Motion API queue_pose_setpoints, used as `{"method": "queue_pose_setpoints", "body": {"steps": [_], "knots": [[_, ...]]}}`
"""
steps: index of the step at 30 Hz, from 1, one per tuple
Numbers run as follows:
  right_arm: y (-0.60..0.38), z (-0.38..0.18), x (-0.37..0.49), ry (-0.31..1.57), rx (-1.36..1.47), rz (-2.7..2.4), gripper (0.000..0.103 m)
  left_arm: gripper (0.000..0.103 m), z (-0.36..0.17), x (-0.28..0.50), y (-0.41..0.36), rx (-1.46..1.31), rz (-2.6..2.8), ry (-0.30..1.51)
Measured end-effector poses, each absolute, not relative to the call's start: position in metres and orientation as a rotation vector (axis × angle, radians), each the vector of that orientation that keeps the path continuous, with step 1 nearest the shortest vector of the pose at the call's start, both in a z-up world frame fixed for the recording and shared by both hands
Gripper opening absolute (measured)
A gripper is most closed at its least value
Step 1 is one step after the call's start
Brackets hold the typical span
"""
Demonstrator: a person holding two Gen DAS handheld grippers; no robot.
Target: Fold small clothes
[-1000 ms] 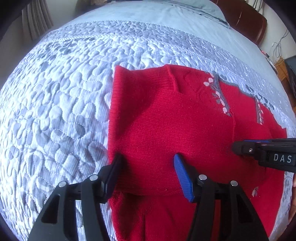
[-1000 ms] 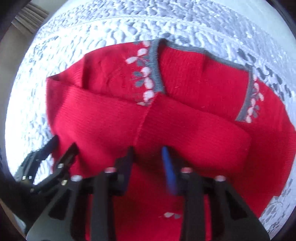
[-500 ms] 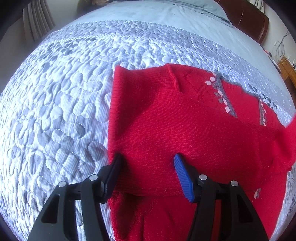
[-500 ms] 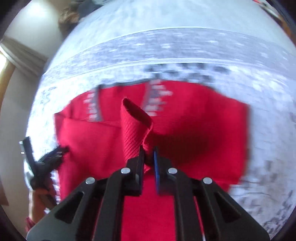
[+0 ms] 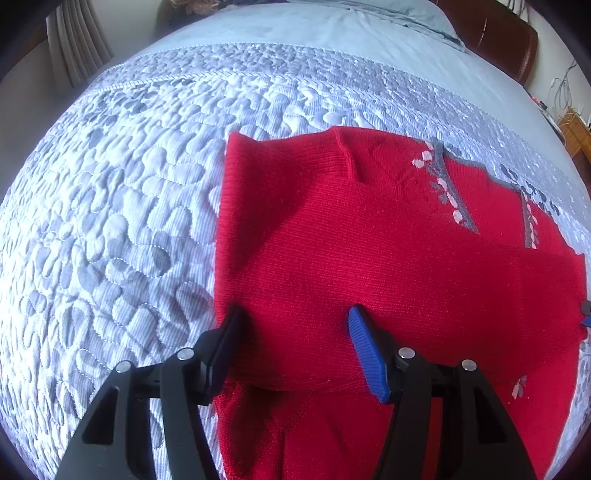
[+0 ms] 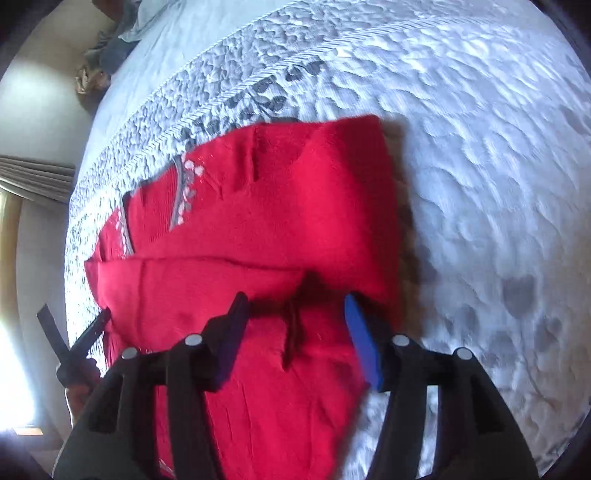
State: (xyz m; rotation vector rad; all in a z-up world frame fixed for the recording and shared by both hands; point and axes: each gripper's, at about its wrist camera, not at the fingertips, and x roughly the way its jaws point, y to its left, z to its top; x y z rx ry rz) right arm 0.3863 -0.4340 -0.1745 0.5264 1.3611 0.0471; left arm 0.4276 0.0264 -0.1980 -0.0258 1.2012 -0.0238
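Note:
A small red knitted sweater (image 5: 369,258) with grey trim and pink flowers lies on the quilted bed cover, a sleeve folded across its body. My left gripper (image 5: 291,332) is open, its jaws low over the sweater's left part, holding nothing. In the right wrist view the sweater (image 6: 266,229) shows its right side folded inward. My right gripper (image 6: 293,321) is open just above the folded sleeve, holding nothing. The left gripper (image 6: 74,347) shows at the far left of the right wrist view.
The grey-white quilted cover (image 5: 110,221) spreads all around the sweater. A plain blue sheet (image 5: 295,29) lies beyond it, with a brown headboard (image 5: 495,40) at the back right. A curtain (image 5: 77,48) hangs at the back left.
My right gripper, shut on the red sleeve half a second ago, carried it across the sweater and has let go; it is now open. The left gripper has stayed still and open.

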Motion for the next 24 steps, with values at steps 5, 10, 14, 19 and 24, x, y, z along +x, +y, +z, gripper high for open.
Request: {"method": "queue_pose_setpoints", "body": {"steps": [5, 10, 14, 19, 24], "knots": [[-0.420, -0.178, 0.409, 1.368, 0.434, 0.044, 0.011, 0.061, -0.198, 0.429, 0.026, -0.023, -0.021, 1.200], [-0.423, -0.150, 0.411, 1.302, 0.451, 0.104, 0.009, 0.061, -0.198, 0.427, 0.026, -0.023, -0.019, 1.189], [-0.422, -0.146, 0.411, 1.306, 0.318, -0.023, 0.054, 0.062, -0.198, 0.426, 0.025, -0.018, -0.013, 1.184], [-0.423, -0.136, 0.396, 1.241, 0.384, 0.069, 0.046, 0.062, -0.198, 0.426, 0.025, -0.016, -0.015, 1.182], [-0.406, -0.141, 0.374, 1.295, 0.365, 0.148, 0.044, 0.062, -0.198, 0.426, 0.024, -0.015, -0.011, 1.179]]}}
